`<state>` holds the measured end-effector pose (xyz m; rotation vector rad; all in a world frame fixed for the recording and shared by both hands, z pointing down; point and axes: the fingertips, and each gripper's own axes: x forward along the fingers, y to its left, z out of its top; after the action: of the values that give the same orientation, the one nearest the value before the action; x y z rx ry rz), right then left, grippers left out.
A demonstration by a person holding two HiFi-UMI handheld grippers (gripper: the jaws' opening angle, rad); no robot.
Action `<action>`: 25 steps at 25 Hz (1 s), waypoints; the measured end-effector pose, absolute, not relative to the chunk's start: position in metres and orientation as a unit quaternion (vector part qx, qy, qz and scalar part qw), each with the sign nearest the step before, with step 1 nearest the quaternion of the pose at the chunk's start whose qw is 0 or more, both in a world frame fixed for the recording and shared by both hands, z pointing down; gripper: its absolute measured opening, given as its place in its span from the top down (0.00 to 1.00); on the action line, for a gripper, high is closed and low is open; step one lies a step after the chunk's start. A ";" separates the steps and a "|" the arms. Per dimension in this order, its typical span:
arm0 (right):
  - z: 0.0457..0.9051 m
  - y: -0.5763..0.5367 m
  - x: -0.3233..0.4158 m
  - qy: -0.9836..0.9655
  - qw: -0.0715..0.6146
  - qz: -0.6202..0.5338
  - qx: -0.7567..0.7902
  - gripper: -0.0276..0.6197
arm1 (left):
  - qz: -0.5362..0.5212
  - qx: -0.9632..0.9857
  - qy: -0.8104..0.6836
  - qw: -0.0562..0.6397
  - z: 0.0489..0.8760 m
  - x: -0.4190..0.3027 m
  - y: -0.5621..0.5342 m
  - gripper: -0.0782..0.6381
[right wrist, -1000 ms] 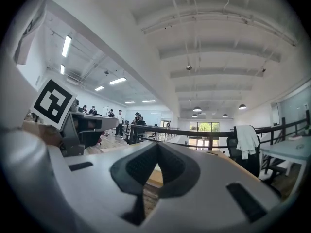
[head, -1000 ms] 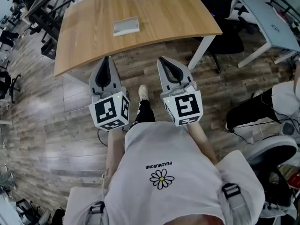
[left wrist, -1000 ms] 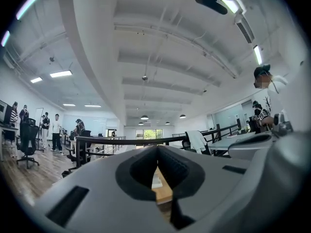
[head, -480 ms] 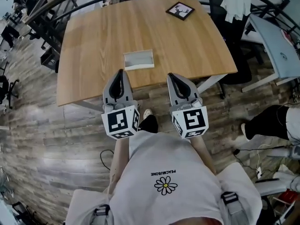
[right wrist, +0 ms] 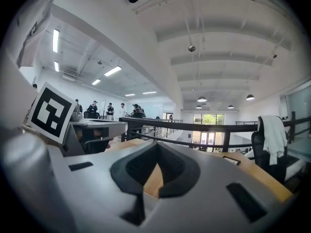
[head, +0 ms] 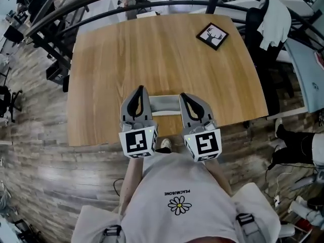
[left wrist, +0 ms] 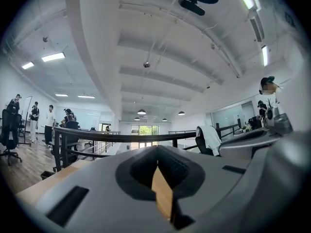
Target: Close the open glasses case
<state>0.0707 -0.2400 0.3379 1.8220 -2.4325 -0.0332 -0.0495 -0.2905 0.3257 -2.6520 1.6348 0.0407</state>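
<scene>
Both claws have come forward with the person. A second ago they hung over the plank floor (head: 40, 135) short of the bench (head: 152, 49); now they reach over its near edge. The glasses case (head: 165, 104) sat well ahead of them then and now lies between the two.

Case: grey, on the bench close to the near edge, about mid-width, long side running left-right. Looks open from the head view, pale inside facing up.

Left claw (head: 139, 89): tips pressed together, nothing pinched. In the left gripper view the left claw (left wrist: 157, 155) meets at the tip, and only a wedge of bench wood shows through the gap behind. From above it overlaps the case's left end.

Right claw (head: 182, 95): also pressed together and empty. The right gripper view shows the right claw (right wrist: 156, 148) closed at the tip, again with only wood behind. It overlaps the case's right end.

Can't tell from above whether either claw touches the case, and neither gripper view shows it.

Both point level toward the far side, roughly parallel. The marker cubes (head: 139, 142) and (head: 203, 145) sit at the bench's near edge.

Framed deer picture (head: 212, 36) is at the bench's far right, well apart from the case. A chair with a white garment (head: 276, 14) stands beyond that corner. A dark railing (head: 167, 4) runs along the far side.
</scene>
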 end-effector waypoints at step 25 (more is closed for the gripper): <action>0.343 -0.290 0.067 -0.844 0.061 0.006 0.533 0.95 | -0.003 -0.825 0.565 0.009 0.322 -0.066 -0.323 0.87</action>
<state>0.0672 -0.2898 0.3433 1.6109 -2.5531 0.0168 -0.0662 -0.3234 0.3219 -2.5763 1.7652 -0.0079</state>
